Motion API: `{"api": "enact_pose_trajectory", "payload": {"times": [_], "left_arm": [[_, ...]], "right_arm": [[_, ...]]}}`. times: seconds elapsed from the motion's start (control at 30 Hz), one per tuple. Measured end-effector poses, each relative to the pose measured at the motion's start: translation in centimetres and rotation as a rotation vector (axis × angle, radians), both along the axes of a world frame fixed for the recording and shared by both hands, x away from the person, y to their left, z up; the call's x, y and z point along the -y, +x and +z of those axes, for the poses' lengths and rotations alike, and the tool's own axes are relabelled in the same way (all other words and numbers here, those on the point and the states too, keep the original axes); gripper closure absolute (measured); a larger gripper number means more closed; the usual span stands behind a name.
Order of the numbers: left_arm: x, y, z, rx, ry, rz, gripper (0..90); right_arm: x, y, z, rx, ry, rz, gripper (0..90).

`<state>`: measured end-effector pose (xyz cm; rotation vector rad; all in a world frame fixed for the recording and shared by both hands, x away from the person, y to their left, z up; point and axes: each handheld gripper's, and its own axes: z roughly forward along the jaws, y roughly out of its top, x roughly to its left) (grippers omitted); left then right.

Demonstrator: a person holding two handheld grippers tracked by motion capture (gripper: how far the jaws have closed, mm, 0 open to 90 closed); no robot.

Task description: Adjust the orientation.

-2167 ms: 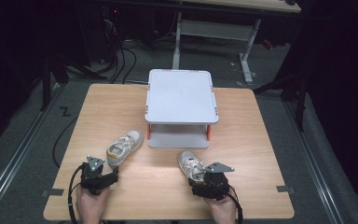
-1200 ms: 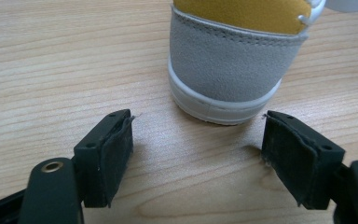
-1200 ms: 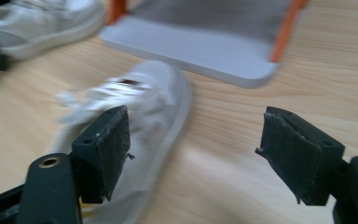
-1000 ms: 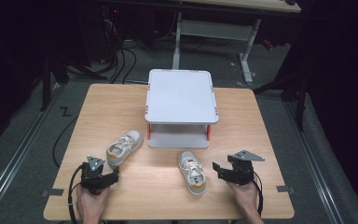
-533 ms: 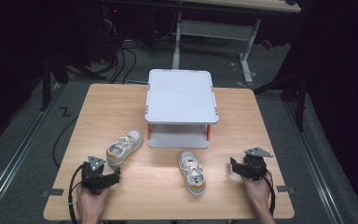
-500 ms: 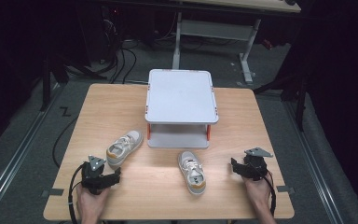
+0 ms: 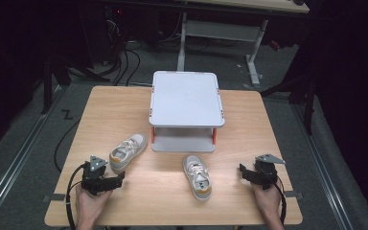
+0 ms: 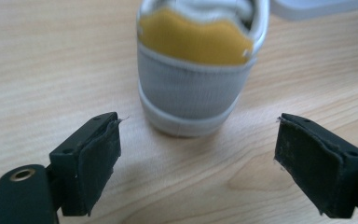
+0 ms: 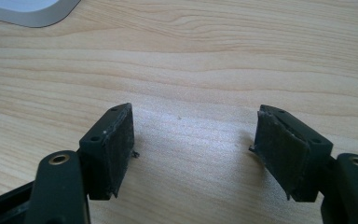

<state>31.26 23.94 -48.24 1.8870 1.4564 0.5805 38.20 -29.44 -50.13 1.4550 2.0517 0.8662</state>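
Two small white and grey shoes with yellow lining lie on the wooden table. The left shoe lies at a slant; its heel faces my left gripper, a little ahead of the fingertips. That gripper is open; its jaws have just been opening and nothing is between them. The right shoe lies in front of the stand, toe toward the person. My right gripper rests well to the right of it, open over bare wood, and points left.
A white two-level stand with orange posts occupies the table's middle; its edge shows in the left gripper view and the right gripper view. Dark floor, cables and a desk frame lie beyond the far edge.
My right gripper has come off the right shoe and moved right, toward the table's right edge. The shoe stays where it lay. The left hand has kept still.
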Motion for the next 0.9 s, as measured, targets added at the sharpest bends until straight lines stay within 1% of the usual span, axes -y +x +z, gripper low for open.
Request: {"api": "enact_pose_trajectory", "payload": {"times": [0.1, 0.2, 0.3, 0.4, 0.47, 0.5, 0.53, 0.57, 0.6, 0.67, 0.8, 0.83, 0.9], "left_arm": [[0.0, 0.2, 1.1, 0.017, 0.0, -0.018, 11.6], [-0.1, 0.6, 1.9, 0.023, -0.015, -0.037, 9.6], [0.0, 1.6, 2.7, 0.013, -0.014, -0.059, 7.3], [0.2, 2.7, 3.1, 0.0, -0.014, -0.068, 7.8], [0.2, 3.5, 3.1, -0.018, -0.013, -0.078, 8.3], [0.2, 4.0, 3.1, -0.041, -0.028, -0.086, 10.7], [0.2, 4.5, 2.9, -0.065, -0.036, -0.086, 16.4], [0.2, 4.9, 2.8, -0.089, -0.036, -0.094, 16.8], [0.3, 5.3, 2.6, -0.109, -0.037, -0.103, 14.9], [0.4, 5.7, 2.4, -0.11, -0.02, -0.102, 15.8], [0.7, 6.0, 2.2, -0.098, -0.001, -0.095, 18.5], [0.7, 6.1, 2.1, -0.1, 0.0, -0.094, 19.0], [0.8, 6.0, 2.1, -0.088, 0.021, -0.087, 23.4]], "right_arm": [[0.0, 0.0, 0.0, 0.0, 0.0, 0.0, 28.6], [0.0, 0.0, 0.0, 0.002, -0.002, 0.002, 28.6], [0.0, 0.0, 0.0, 0.0, -0.002, 0.002, 28.6], [0.0, 0.0, 0.0, 0.0, -0.001, 0.002, 28.6], [0.0, 0.0, 0.0, 0.0, 0.0, 0.003, 28.6], [0.0, 0.0, 0.0, 0.0, 0.0, 0.003, 28.6], [0.0, -0.1, 0.0, -0.001, 0.0, 0.004, 28.6], [0.0, -0.1, 0.0, 0.0, -0.001, 0.003, 28.6], [0.0, -0.1, 0.0, -0.001, 0.0, 0.001, 28.6], [0.0, -0.1, 0.0, 0.0, -0.001, 0.003, 28.6], [0.0, -0.1, 0.0, 0.001, 0.0, 0.005, 28.6], [0.0, -0.1, 0.0, 0.002, -0.001, 0.006, 28.6], [0.0, -0.1, 0.0, 0.002, -0.001, 0.007, 28.6]]}}
